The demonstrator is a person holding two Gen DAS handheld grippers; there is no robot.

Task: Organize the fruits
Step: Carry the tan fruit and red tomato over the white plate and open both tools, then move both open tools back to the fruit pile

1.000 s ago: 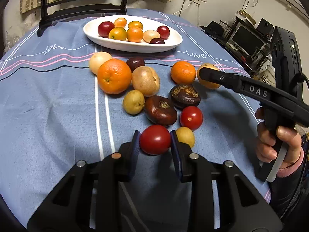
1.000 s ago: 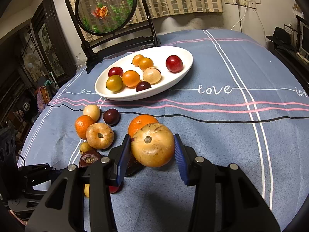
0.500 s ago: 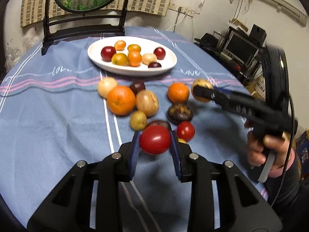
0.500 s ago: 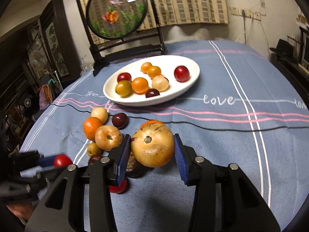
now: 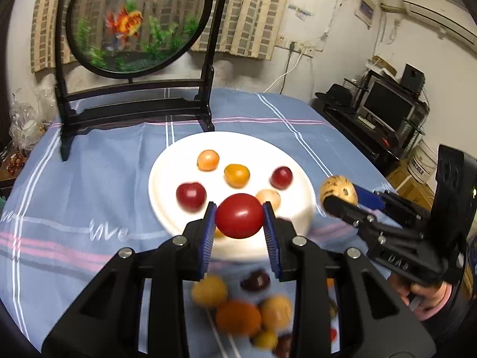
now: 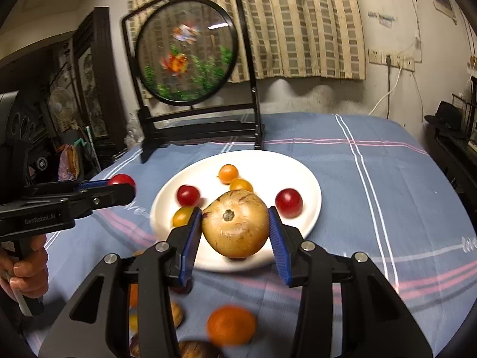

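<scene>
Left gripper [image 5: 239, 220]: fingers [image 5: 207, 232] narrow, blue pads pinching a red tomato [image 5: 239, 215] on both sides, held in the air in front of the white plate [image 5: 167, 176]. Right gripper [image 6: 235, 232]: fingers [image 6: 278, 246] slightly wider, clamped on a tan onion-like fruit [image 6: 235, 227], stem end facing camera, also held off the surface in front of the plate. Plate carries several small red and orange fruits. More loose fruit, blurred, on blue cloth [image 6: 387, 185] below both grippers.
</scene>
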